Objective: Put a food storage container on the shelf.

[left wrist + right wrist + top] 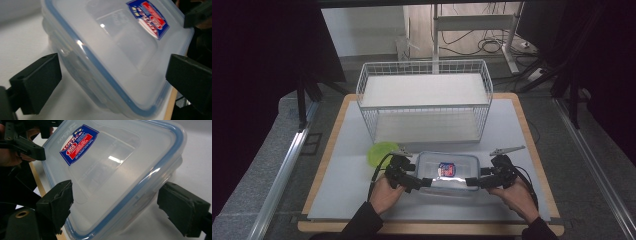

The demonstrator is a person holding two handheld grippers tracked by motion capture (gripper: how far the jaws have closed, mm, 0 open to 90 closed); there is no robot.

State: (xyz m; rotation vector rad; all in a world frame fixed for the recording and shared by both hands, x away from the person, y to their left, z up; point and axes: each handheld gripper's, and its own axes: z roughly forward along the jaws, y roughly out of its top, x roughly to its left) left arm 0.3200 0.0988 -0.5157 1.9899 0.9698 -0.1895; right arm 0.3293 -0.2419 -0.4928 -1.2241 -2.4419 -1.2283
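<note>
Clear plastic food box (447,171) with a blue-sealed lid and a red-and-blue sticker, sitting on the pale surface (342,170) near its front edge, lid on. A person's hands come in low from the near side, one set of tongs in each.

Left tongs (426,182) at the box's left end — in the left gripper view the jaws stand wide apart, one out over the bare surface, the other off past the lid's far corner, neither pad pressing on the plastic (110,57). Open.

Right tongs (472,181) at the box's right end. In the right gripper view the box corner (120,177) lies between the two jaws; the left-hand jaw sits close against the lid's edge, the other stands clear of the side wall with a gap showing. Not gripping — open around the corner.

Behind the box, a white wire basket rack (424,100) with two shelves. Just left of the box, partly behind the left hand's gear, a lime-green round piece (379,151) lies flat.
</note>
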